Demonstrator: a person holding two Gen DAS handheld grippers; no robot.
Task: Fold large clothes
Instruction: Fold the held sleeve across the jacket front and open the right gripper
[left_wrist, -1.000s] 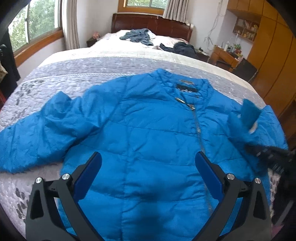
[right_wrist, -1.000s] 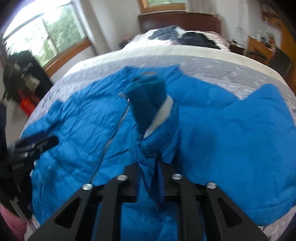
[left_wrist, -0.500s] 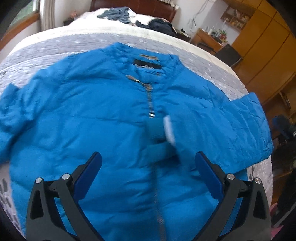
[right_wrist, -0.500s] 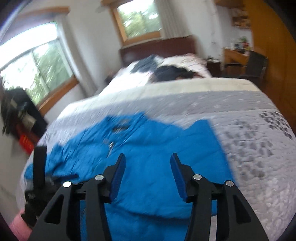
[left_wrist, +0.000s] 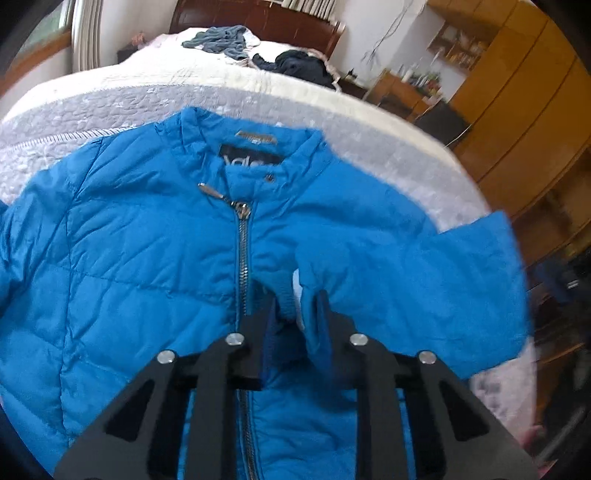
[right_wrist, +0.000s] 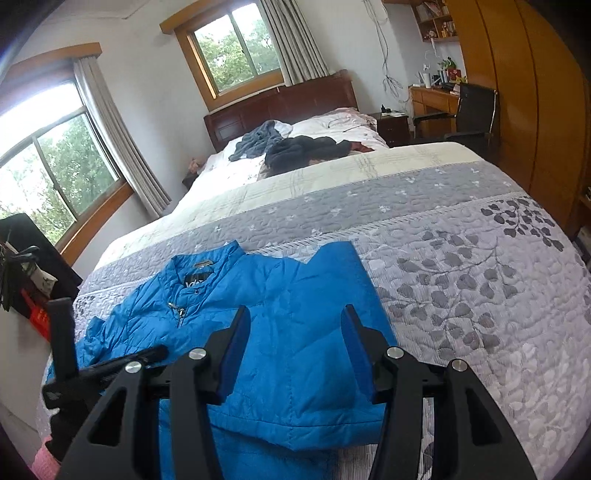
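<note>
- The blue jacket (left_wrist: 155, 258) lies front up, zipped, across the near end of the bed (right_wrist: 461, 229). Its collar points to the far side, and the right sleeve (left_wrist: 424, 280) is folded in over the chest.
- The left gripper (left_wrist: 293, 306) has its jaws drawn narrow on the cuff (left_wrist: 286, 291) of that sleeve, close beside the zipper (left_wrist: 242, 258). The grip looks shallow, with only a bunch of cuff and thin shell between the jaws, so slippery padded cloth could slide out if it is pulled sideways.
- The cuff sits bunched and twisted. Letting go here would likely leave a lump over the chest, and the padding may spring the sleeve partly open.
- Dragging the cuff further left could pull the whole jacket along the quilt and skew the fold line at the right shoulder.
- The right gripper (right_wrist: 295, 350) hangs above the folded right side with its jaws wide and nothing in them. It holds nothing down, so the body is free to shift.
- The left sleeve runs out of view at the left edge, apparently not yet folded. If the jacket creeps that way, it may hang off the bed.
- Other clothes (right_wrist: 291, 144) lie far off near the headboard, well apart, and are no hazard.
</note>
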